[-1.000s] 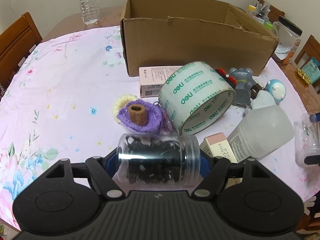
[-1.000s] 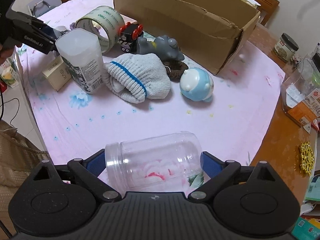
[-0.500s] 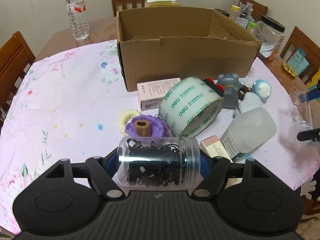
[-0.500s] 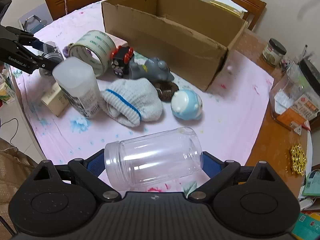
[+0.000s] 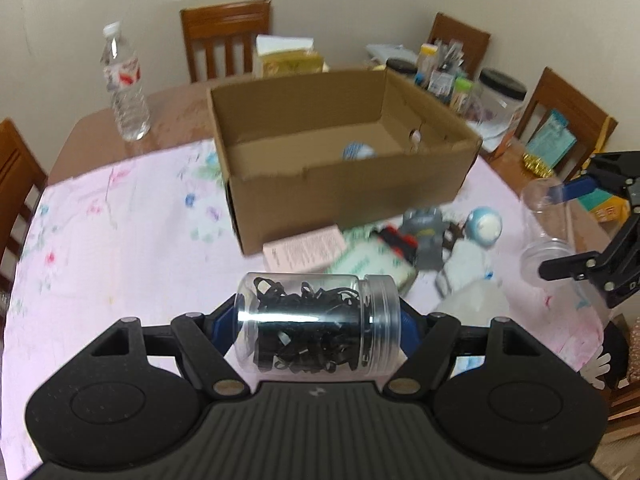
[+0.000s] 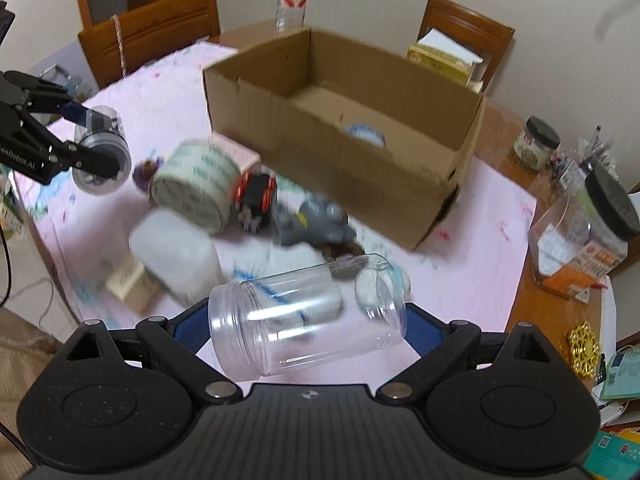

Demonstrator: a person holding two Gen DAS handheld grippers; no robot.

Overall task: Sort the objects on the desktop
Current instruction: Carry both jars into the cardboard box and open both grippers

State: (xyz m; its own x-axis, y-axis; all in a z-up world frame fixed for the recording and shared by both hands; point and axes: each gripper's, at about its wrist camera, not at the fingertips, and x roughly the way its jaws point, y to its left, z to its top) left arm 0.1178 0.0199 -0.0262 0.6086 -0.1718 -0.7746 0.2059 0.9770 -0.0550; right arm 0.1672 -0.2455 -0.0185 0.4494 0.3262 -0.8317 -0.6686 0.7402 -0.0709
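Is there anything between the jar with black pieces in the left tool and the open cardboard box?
Nothing visible blocks the way. The clear plastic jar of black pieces is lifted above the table clutter, and the brown cardboard box stands open-topped behind the pink carton.

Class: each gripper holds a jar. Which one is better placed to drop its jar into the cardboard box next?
Probably left: the left gripper with its filled jar squarely faces the box.

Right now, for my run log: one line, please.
left gripper: shut on clear jar of black clips | right gripper: shut on empty clear jar | both above table
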